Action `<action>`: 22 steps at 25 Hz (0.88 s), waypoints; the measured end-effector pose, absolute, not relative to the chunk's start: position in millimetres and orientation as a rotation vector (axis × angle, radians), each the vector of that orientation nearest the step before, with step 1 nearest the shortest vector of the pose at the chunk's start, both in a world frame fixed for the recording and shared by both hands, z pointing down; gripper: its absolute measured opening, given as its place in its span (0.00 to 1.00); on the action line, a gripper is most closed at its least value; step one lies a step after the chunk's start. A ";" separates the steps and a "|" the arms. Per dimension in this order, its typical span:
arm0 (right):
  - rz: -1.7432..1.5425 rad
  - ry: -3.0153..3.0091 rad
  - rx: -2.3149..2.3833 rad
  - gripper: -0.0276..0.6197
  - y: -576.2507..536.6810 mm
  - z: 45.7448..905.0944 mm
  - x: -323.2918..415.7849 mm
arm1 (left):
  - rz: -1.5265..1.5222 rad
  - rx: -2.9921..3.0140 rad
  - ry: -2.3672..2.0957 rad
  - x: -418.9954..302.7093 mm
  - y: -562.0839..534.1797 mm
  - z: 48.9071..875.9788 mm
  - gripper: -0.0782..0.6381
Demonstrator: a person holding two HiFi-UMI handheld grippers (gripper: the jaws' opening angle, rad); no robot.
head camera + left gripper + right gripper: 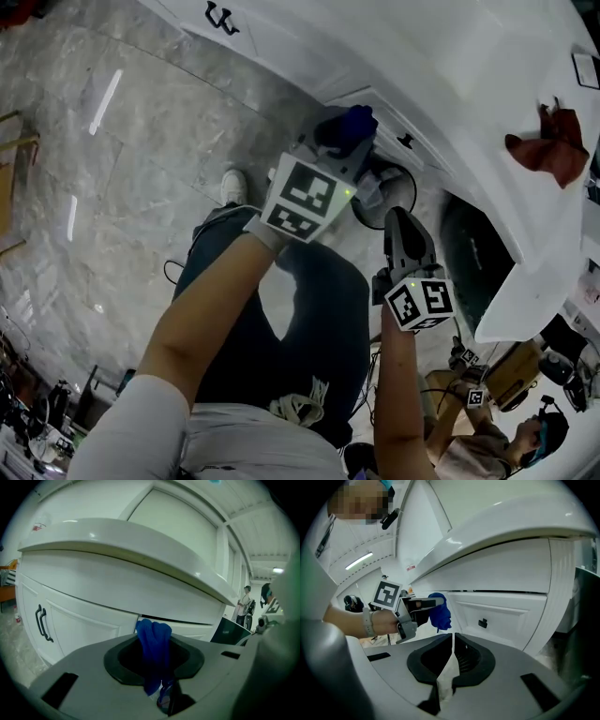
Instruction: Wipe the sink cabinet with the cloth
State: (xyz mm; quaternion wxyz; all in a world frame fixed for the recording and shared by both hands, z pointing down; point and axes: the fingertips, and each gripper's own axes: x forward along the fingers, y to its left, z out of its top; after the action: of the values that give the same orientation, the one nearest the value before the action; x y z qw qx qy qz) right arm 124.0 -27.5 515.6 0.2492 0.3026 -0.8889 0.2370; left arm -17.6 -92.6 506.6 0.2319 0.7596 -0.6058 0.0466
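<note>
My left gripper (345, 141) is shut on a bunched blue cloth (351, 122), which sticks up from between its jaws (153, 641). The cloth is held close to the white sink cabinet (93, 602), by the seam where a door panel meets a drawer front (501, 613) under the overhanging countertop (469, 66). Whether it touches the panel I cannot tell. My right gripper (453, 638) is shut on nothing, lower and to the right (401, 220), pointing at the drawer front. From the right gripper view I see the left gripper (423, 604) with the cloth (439, 611).
A red cloth (551, 145) lies on the countertop at the right. The cabinet door has a black handle (42, 623), and the drawer has a small black knob (483, 623). A dark bin (478, 258) stands by the cabinet. Grey marble floor (112, 187) lies to the left. Another person (487, 431) crouches at the lower right.
</note>
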 end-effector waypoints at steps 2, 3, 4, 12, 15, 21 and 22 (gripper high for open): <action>0.638 -2.424 0.818 0.09 -29.9 523.7 123.1 | 0.127 2.100 -1.681 -17.2 -101.9 513.0 0.26; 0.633 -2.423 0.812 0.09 -29.9 527.3 122.8 | 0.129 2.108 -1.689 -16.6 -106.4 515.3 0.26; 0.631 -2.423 0.808 0.09 -29.3 530.6 122.6 | 0.134 2.115 -1.697 -15.8 -110.7 517.7 0.26; 0.664 -2.429 0.799 0.09 -25.3 551.6 118.8 | 0.186 2.057 -1.706 -14.1 -131.8 537.2 0.26; 0.670 -2.429 0.801 0.09 -27.2 555.1 118.0 | 0.217 2.028 -1.702 -14.2 -133.3 548.9 0.26; 0.657 -2.430 0.820 0.09 -41.3 559.8 119.2 | 0.278 1.909 -1.667 -16.6 -133.7 591.4 0.25; 0.657 -2.429 0.826 0.09 -43.3 561.1 119.9 | 0.269 1.880 -1.647 -18.6 -134.2 602.2 0.25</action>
State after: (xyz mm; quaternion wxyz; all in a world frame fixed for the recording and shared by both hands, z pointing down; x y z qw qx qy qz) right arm 119.9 -43.3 561.1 0.2439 0.3024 -0.8895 0.2407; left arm -18.6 -134.2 602.2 0.3086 0.7113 -0.6232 0.1018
